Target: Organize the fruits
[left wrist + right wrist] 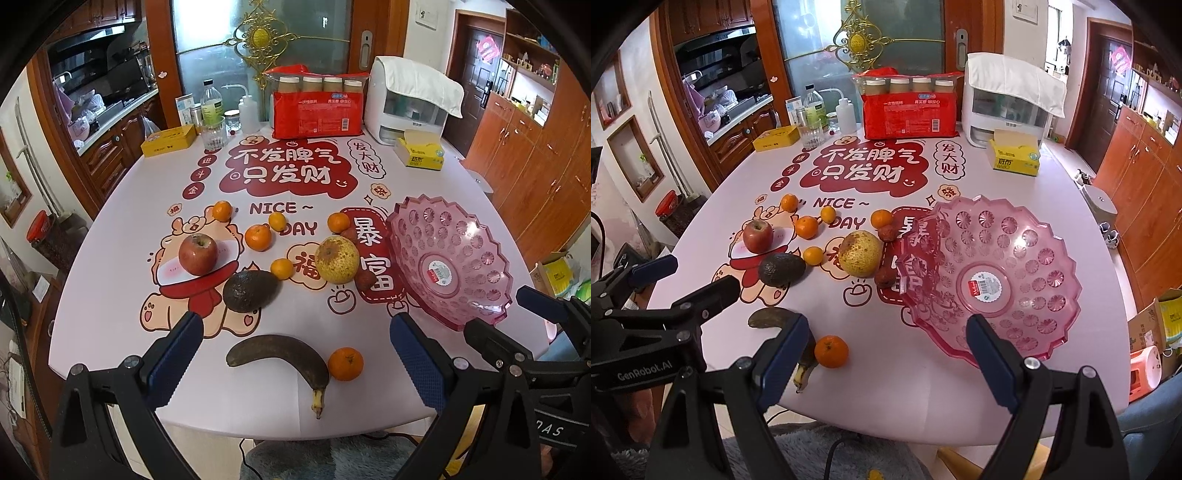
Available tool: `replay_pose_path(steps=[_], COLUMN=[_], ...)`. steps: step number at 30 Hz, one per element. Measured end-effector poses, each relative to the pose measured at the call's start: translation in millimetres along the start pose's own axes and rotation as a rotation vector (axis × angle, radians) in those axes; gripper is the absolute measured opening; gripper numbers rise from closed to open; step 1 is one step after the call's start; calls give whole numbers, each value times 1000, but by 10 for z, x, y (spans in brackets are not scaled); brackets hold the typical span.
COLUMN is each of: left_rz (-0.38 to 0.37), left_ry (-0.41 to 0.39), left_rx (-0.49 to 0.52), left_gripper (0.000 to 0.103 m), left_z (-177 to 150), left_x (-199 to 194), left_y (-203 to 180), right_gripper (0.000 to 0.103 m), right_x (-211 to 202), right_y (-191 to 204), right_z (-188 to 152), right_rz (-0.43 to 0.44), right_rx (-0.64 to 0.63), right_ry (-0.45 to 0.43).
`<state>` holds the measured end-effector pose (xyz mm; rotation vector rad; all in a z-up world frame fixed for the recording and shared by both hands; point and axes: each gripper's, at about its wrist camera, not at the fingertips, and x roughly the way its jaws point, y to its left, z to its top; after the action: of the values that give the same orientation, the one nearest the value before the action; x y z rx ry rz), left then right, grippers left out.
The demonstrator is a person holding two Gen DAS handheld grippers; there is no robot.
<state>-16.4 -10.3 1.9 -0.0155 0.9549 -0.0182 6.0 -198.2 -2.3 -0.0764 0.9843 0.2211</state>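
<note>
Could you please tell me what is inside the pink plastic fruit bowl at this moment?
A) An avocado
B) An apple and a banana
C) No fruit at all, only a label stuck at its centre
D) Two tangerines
C: the pink fruit bowl holds no fruit, only a label at its centre, while the apple, avocado and banana all lie on the table outside it.

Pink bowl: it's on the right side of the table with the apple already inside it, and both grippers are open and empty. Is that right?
Not quite. The pink bowl is empty apart from its label; the apple sits on the table to the left, behind the avocado. The left wrist view shows it clearly. The rest holds: the left gripper and right gripper are open and empty.
</note>
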Motion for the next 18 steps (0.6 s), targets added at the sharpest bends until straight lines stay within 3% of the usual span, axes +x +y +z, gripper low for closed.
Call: replay_pose_path(steps=[18], left_rz=[7], left_ry=[-14], left_rx=[0], left_gripper=[100], left_z=[8], left_x=[-78], left_y=[-49], right_gripper=[88], right_x=[-92], right_y=[-61], right_z=[4], right_rz=[5], right_rx=[-1], right_ry=[-29])
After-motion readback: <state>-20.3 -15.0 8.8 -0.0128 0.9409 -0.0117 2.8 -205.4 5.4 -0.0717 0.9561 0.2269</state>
